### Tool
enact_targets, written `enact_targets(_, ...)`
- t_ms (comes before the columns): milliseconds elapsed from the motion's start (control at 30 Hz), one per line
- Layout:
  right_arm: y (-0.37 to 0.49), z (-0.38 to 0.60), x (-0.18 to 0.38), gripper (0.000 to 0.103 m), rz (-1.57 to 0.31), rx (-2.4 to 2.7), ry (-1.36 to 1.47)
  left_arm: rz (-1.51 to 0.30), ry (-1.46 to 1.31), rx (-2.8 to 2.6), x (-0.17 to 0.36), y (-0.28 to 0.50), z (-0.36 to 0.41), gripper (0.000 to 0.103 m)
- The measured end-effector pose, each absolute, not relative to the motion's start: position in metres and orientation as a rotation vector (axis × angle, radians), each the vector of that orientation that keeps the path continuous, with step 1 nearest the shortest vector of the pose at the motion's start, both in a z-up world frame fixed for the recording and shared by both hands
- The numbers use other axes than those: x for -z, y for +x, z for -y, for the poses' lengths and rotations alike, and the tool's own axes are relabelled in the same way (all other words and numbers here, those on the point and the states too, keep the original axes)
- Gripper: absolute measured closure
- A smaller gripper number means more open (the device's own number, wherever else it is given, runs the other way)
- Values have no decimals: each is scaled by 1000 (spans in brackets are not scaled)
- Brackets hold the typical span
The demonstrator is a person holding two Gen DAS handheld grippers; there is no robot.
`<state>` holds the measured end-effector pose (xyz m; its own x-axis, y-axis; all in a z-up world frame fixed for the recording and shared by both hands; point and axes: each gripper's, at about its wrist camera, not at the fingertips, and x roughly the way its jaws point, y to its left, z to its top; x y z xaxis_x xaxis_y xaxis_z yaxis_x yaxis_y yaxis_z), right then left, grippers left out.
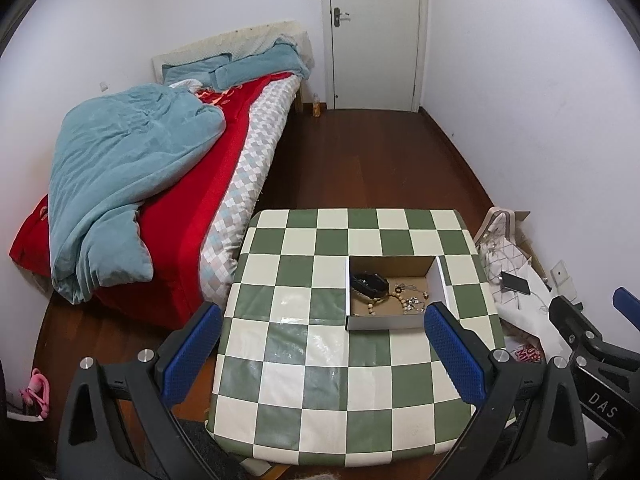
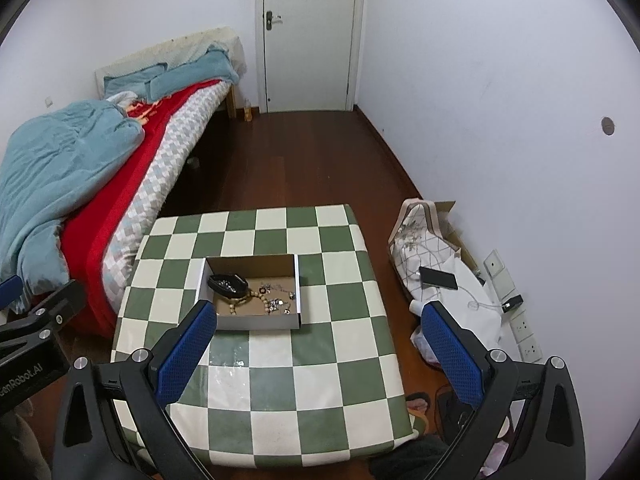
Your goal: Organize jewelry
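An open cardboard box [image 1: 388, 322] [image 2: 256, 323] sits on the green-and-white checkered table [image 1: 304, 364] [image 2: 280, 392]. Inside lie a black bracelet [image 1: 370, 282] [image 2: 227, 283], a wooden bead strand [image 1: 374, 304] [image 2: 244, 303] and small silvery pieces [image 1: 414, 303] [image 2: 278, 304]. My left gripper [image 1: 322, 320] hangs open above the table's near half, nothing between its blue pads. My right gripper [image 2: 318, 316] is open too, held high over the table's right front. Each gripper shows at the edge of the other's view: the right gripper [image 1: 592, 332], the left gripper [image 2: 36, 320].
A bed [image 1: 168, 184] with a teal quilt and red blanket runs along the left of the table. A white door [image 1: 374, 32] stands at the far wall. Right of the table, cushions, a black phone [image 2: 438, 278], cables and wall sockets [image 2: 524, 328] crowd the floor by the wall.
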<state>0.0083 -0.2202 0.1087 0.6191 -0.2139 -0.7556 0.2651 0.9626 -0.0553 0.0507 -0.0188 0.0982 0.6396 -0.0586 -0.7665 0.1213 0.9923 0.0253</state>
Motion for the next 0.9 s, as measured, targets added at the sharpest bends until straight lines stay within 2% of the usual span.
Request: enact_targets(900, 33, 212, -93, 0, -923, 252, 37, -912, 70, 64, -83, 67, 11, 0)
